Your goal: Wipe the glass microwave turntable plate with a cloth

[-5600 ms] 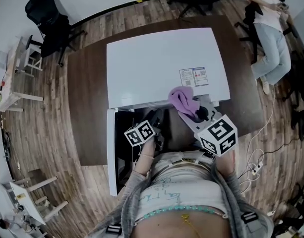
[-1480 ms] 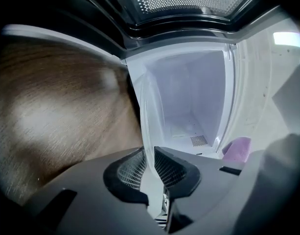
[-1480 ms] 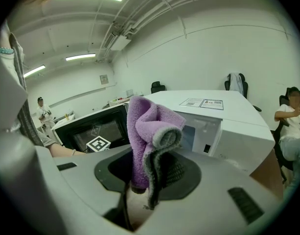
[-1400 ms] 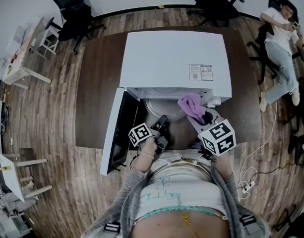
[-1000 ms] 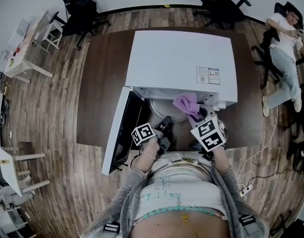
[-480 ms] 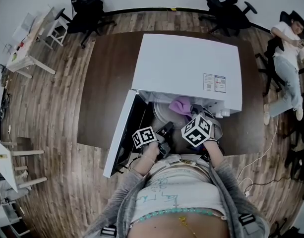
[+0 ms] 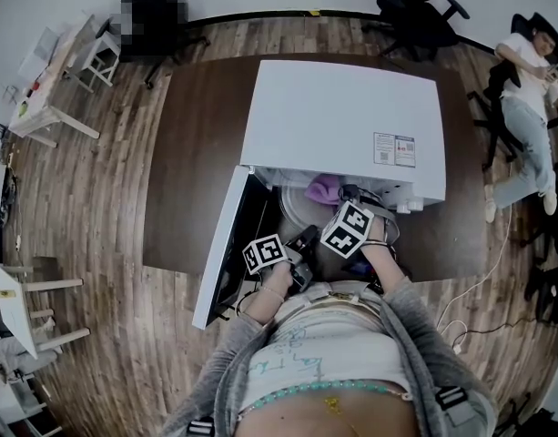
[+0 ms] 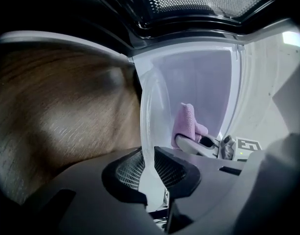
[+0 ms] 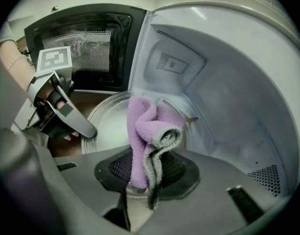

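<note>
Open door (image 7: 222, 244) bars the left. Plate (image 9: 108, 121), left gripper (image 8: 149, 168) and cloth (image 9: 147, 126) crowd the oven (image 7: 342, 116) mouth; free room lies along the right wall (image 9: 228, 106).

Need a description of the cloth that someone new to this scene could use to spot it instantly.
Find the white microwave on the dark brown table, its door swung open. Inside the cavity, near the glass plate, the right gripper clamps a bunched cloth. It is the only soft lilac thing there, with a grey edge.

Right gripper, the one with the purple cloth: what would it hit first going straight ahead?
Probably the glass turntable plate, its purple cloth landing first, though depth is hard to judge.
</note>
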Available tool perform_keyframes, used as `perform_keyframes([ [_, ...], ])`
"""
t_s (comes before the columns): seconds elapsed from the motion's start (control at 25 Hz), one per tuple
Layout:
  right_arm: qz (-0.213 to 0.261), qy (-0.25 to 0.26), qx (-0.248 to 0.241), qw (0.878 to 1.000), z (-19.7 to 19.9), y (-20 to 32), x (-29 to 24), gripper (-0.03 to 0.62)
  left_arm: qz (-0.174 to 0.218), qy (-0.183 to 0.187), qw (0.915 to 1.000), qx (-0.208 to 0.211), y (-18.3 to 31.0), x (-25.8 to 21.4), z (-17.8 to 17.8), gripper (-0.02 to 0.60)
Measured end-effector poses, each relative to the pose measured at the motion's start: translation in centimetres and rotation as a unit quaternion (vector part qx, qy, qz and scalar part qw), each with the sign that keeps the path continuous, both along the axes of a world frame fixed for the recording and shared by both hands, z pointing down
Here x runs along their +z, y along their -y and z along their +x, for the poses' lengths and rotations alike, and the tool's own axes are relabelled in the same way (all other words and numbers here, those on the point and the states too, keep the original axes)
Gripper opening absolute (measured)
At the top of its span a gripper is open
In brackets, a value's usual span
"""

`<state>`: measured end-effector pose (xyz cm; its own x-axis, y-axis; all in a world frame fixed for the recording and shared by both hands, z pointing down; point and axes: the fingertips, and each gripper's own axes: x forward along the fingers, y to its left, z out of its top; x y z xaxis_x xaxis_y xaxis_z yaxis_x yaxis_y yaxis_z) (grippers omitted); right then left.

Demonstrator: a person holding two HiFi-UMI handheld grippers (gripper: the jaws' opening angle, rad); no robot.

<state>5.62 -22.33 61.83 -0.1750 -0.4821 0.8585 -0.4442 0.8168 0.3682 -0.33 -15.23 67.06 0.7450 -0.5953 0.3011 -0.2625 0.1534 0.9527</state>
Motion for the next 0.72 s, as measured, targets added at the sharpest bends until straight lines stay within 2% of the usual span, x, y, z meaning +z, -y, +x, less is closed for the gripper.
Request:
perform_keyframes([
  [0.44, 0.001, -0.038, -0.011, 0.999, -0.6, 0.0, 2.1, 0.121, -0.003, 0.001, 0.9999, 0.016, -0.1, 0.1, -0.1, 0.055],
  [0.72, 0.025, -0.075, -0.043, 0.996, -0.9, -0.3, 2.4, 0.121, -0.005, -0.001, 0.9997, 0.023, -0.1, 0.2, 0.0, 0.055],
])
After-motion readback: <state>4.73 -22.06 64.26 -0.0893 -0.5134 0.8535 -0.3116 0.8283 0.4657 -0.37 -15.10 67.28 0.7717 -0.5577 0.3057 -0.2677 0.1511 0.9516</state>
